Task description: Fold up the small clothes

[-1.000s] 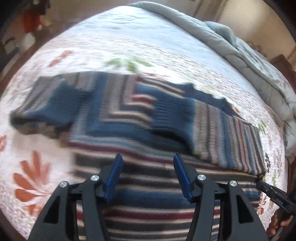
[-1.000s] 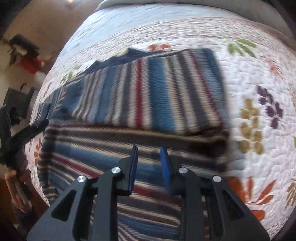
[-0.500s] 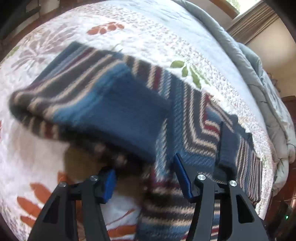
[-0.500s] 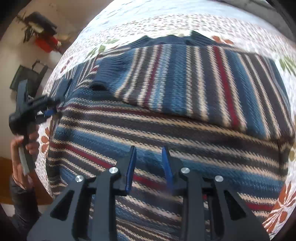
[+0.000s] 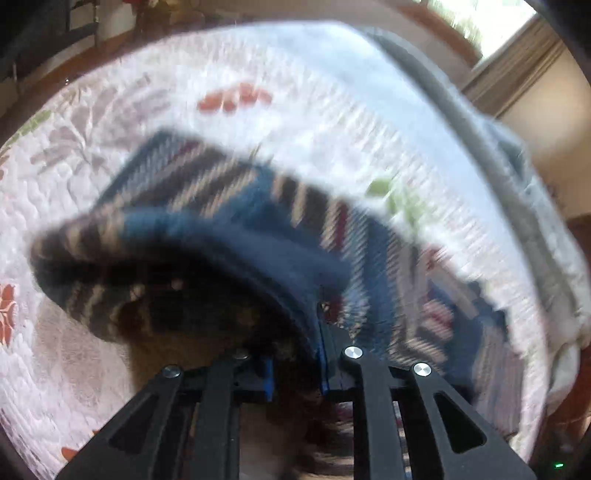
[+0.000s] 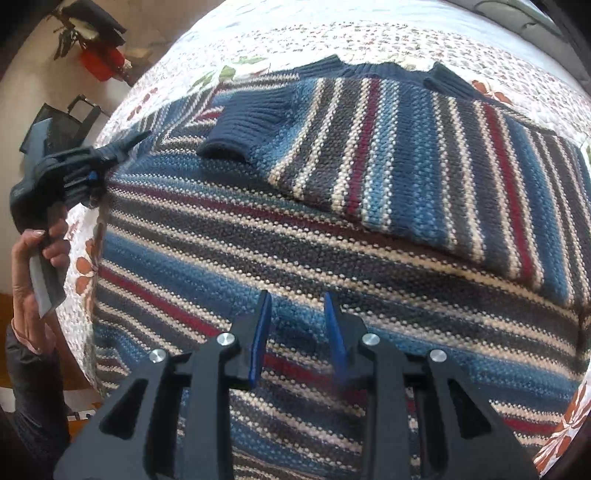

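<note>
A knitted sweater (image 6: 332, 240) with blue, grey, cream and red stripes lies flat on the bed, one sleeve (image 6: 406, 155) folded across its chest. My right gripper (image 6: 299, 310) is open just above the sweater's lower body, with only the flat knit below its blue pads. My left gripper (image 5: 295, 350) has its jaws closing on a raised fold of the sweater (image 5: 207, 229), which bunches up over its pads. In the right wrist view the left gripper (image 6: 125, 146) sits at the sweater's left edge, and that edge hangs from it.
A white floral quilt (image 6: 369, 33) covers the bed. A grey duvet (image 5: 443, 110) is heaped along its far side. A person's hand (image 6: 33, 266) holds the left gripper's handle. A red object (image 6: 103, 61) and a black frame (image 6: 62, 122) stand on the floor beyond the bed.
The left jaws have closed from wide open onto the sweater's side, and the fabric now rises around them. The right gripper has come closer to the sweater's body.
</note>
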`<control>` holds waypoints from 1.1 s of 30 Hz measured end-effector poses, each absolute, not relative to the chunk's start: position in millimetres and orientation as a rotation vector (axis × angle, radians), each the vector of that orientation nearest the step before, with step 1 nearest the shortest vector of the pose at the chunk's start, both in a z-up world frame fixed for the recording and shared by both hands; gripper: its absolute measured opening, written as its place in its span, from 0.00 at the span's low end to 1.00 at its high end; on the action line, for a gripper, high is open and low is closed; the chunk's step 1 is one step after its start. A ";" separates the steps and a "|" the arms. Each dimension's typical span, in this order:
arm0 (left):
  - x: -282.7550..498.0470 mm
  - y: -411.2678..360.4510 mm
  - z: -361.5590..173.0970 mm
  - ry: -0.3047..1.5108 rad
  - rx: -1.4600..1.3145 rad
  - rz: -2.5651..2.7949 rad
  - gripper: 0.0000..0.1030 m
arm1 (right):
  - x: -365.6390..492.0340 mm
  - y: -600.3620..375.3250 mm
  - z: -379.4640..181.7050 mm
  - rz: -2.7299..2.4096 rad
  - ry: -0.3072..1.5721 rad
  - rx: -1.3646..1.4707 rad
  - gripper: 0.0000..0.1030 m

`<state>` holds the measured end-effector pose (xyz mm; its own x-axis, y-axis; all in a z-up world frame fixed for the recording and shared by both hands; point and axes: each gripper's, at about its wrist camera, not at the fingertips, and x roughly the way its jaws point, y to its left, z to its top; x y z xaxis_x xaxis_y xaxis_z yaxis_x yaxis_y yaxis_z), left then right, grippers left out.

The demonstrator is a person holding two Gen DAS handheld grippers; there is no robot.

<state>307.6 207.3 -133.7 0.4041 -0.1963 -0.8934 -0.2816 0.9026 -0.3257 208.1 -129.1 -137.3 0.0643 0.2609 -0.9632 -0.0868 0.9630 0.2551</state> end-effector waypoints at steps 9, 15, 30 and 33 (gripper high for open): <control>251.5 200.5 -120.4 1.203 -0.433 -0.065 0.55 | 182.1 -104.1 -120.9 0.363 1.475 0.071 0.37; 155.0 194.3 -123.7 1.279 -0.373 -0.156 0.56 | 125.1 -136.7 -97.0 0.284 1.443 0.082 0.45; 84.1 115.0 -132.9 1.365 -0.308 -0.236 0.63 | -12.3 -281.3 -108.8 -0.076 1.560 0.254 0.56; 78.3 108.8 -135.4 1.387 -0.319 -0.253 0.63 | -24.9 -276.3 -106.8 -0.034 1.564 0.260 0.64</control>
<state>78.3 108.8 -135.4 0.1677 -0.3592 -0.9181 -0.0116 0.9305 -0.3661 -24.9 -276.3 -106.8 0.0118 0.1427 -0.9897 0.1851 0.9723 0.1424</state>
